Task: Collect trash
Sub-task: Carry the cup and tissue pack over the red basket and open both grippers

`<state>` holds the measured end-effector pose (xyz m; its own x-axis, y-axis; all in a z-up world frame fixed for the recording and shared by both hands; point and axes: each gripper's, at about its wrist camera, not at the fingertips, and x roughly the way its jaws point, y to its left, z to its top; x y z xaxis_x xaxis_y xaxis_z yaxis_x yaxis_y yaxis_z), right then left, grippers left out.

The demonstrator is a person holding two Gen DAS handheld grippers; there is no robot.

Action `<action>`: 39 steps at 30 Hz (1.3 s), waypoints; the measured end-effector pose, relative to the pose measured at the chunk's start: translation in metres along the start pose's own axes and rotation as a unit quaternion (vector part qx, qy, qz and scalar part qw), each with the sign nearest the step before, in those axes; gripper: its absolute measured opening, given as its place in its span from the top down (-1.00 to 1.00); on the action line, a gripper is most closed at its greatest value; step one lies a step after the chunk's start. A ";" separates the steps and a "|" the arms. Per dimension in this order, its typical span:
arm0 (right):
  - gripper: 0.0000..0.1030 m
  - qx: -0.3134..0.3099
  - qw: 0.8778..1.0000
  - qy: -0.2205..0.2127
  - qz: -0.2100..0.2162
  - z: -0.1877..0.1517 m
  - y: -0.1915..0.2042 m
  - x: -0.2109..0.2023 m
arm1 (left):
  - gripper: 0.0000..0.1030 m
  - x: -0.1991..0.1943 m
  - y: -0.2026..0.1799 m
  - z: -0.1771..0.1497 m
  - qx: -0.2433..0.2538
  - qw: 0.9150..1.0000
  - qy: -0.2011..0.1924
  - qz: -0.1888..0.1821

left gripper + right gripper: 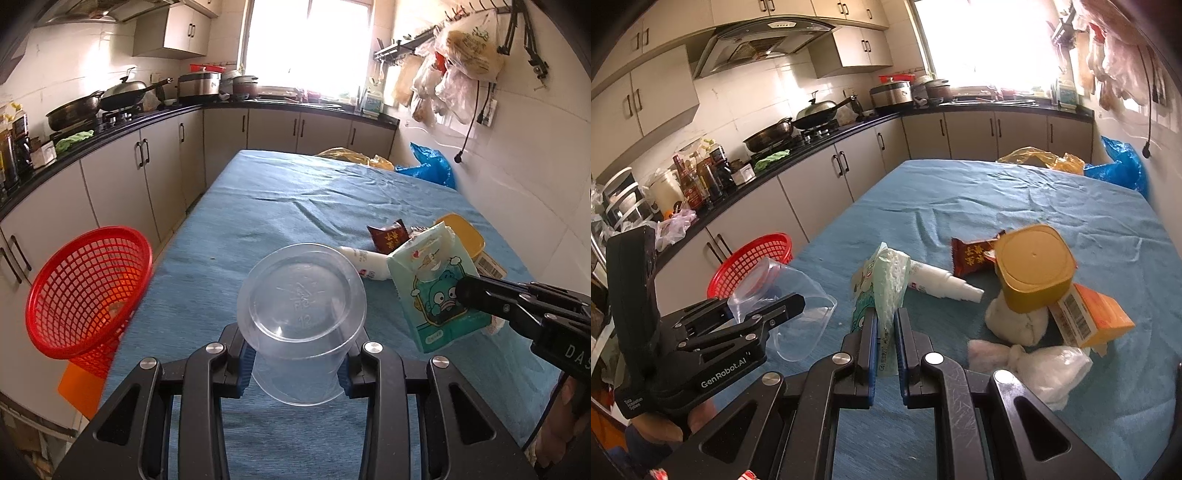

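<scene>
1. Right now my left gripper is closed about halfway onto a clear plastic cup, pinching its side walls near the open end, bottom pointing forward. It looks thin, light and springy; I judge a hard squeeze would buckle it, and the smooth wall may slip.
2. My right gripper is nearly closed on a pale green tissue pack, held by its lower end, lifted above the blue tablecloth. Soft and light, it crushes harmlessly, so any flat part serves.
3. Beyond lie a white bottle, a crumpled white plastic bag, a yellow tub and an orange box. The tub looks stiff: grip across its rim.
4. Farther off lies a dark red snack wrapper, crinkly and slick: pinch an edge.
5. At the table's left edge waits the red basket, probably where the trash belongs.
</scene>
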<state>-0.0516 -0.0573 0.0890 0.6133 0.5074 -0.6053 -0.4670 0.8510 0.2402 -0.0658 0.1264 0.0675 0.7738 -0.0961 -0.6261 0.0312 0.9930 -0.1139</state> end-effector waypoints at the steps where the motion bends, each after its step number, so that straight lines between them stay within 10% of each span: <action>1: 0.81 -0.002 1.000 0.000 0.001 0.002 0.002 0.001 | 0.33 -0.001 0.003 0.001 -0.002 1.000 -0.001 0.002; 39: 0.80 -0.081 0.989 0.067 0.107 0.095 0.171 0.161 | 0.33 -0.017 0.209 0.019 -0.144 0.981 -0.012 0.132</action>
<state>0.0278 0.1832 0.1051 0.4051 0.6412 -0.6517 -0.6790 0.6884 0.2552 -0.0606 0.3364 0.0686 0.7450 0.1675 -0.6457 -0.3501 0.9221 -0.1647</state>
